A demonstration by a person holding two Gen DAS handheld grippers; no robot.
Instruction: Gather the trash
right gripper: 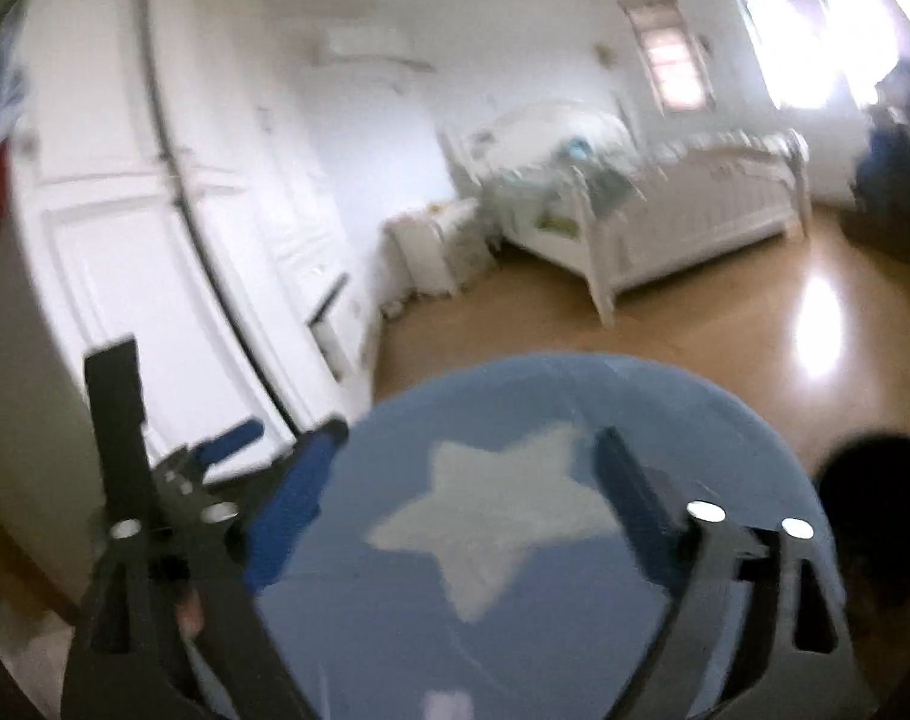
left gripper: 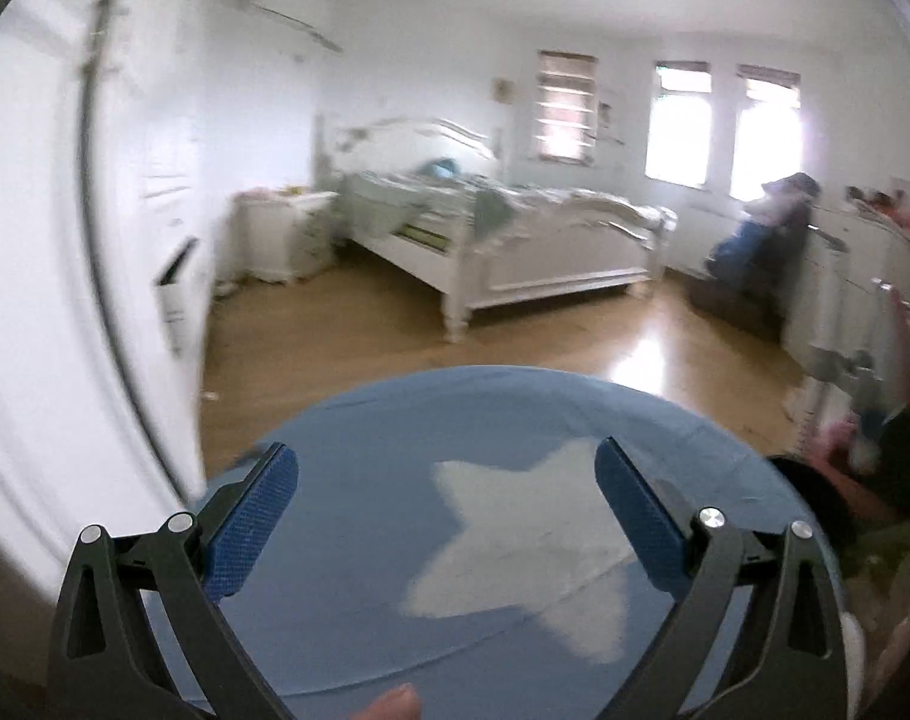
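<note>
You are holding both grippers spread wide and gripping nothing, left gripper (left gripper: 446, 480) and right gripper (right gripper: 467, 468), over a round blue cloth tabletop (left gripper: 347, 480) bearing a fuzzy white star (left gripper: 533, 546). Glossy wood floor (left gripper: 335, 330) and white bed (left gripper: 515, 240) are lying beyond. No trash is showing.

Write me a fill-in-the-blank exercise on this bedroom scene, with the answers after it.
1. The round blue surface under both grippers bears a white ____ shape.
2. The left hand-held gripper has its fingers spread ____ with nothing between them.
3. The bed frame across the room is painted ____.
4. The floor is made of brown ____.

Answers: star; open; white; wood
</note>
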